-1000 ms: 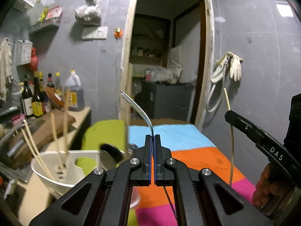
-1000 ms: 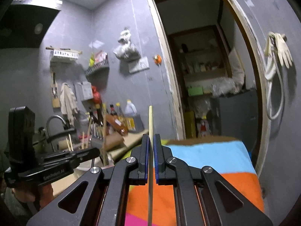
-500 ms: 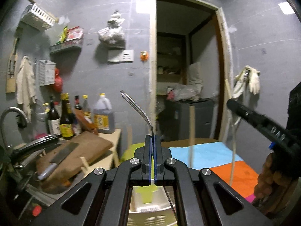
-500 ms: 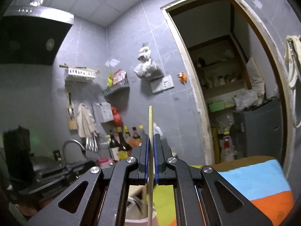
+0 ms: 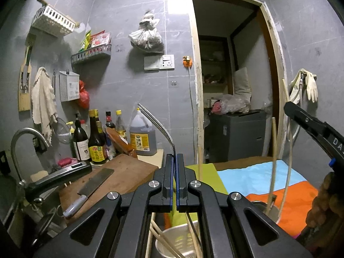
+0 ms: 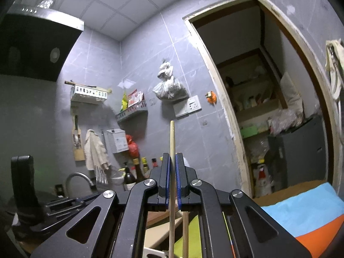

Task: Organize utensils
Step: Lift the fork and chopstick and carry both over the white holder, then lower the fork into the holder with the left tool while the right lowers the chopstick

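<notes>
My left gripper (image 5: 174, 161) is shut on a metal fork (image 5: 159, 124) that points up and curves to the left. Below it stands a white utensil holder (image 5: 172, 243) with several chopsticks (image 5: 163, 240) in it. My right gripper (image 6: 172, 161) is shut on a wooden chopstick (image 6: 172, 142) held upright. The right gripper also shows at the right edge of the left wrist view (image 5: 311, 126), above a metal cup (image 5: 268, 208) that holds wooden chopsticks (image 5: 273, 163).
A colourful cloth (image 5: 268, 178) covers the table. On the left lie a wooden cutting board (image 5: 129, 172) with a cleaver (image 5: 94, 182), a sink tap (image 5: 19, 142) and sauce bottles (image 5: 94, 139). A doorway (image 5: 232, 86) opens behind.
Both grippers have tilted upward, so the views show more wall and less table. The white holder has slid from the left to right under my left gripper. Both grips are unchanged.
</notes>
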Demonstrator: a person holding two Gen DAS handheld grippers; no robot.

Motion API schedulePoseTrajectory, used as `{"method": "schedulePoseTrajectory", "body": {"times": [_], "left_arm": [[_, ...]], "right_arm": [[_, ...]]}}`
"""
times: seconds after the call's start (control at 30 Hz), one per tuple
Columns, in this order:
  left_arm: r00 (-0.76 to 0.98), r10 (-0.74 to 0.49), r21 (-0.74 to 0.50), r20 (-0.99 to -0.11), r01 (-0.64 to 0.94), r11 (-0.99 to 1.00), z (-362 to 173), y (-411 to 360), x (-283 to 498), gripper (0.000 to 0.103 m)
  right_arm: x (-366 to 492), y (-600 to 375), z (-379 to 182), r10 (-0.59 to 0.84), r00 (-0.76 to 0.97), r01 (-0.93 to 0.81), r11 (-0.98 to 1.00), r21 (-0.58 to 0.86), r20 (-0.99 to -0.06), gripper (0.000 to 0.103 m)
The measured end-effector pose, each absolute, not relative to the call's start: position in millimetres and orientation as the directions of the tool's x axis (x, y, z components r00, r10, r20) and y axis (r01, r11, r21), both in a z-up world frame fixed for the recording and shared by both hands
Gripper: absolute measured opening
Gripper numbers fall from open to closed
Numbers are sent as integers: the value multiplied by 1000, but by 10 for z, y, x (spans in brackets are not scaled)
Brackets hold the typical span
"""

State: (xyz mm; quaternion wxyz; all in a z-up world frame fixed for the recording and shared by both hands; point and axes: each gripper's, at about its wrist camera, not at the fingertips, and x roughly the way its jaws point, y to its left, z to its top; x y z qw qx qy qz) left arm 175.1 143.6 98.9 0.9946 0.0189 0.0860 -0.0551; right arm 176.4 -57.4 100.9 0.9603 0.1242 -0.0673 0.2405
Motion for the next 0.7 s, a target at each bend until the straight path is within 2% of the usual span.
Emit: {"method": "schedulePoseTrajectory", "body": {"times": [0.4,0.7], "left_arm": [[972,-124,-1,-198,126,992,712,1496,1854,0],[950,-200,22,-238,211,977,641,1372,1826,0]], "right_arm": [[1895,-472,757,421,889,-449,878,165,178,3],[1912,-429,627,440,890,-454,877,154,118,3]]}}
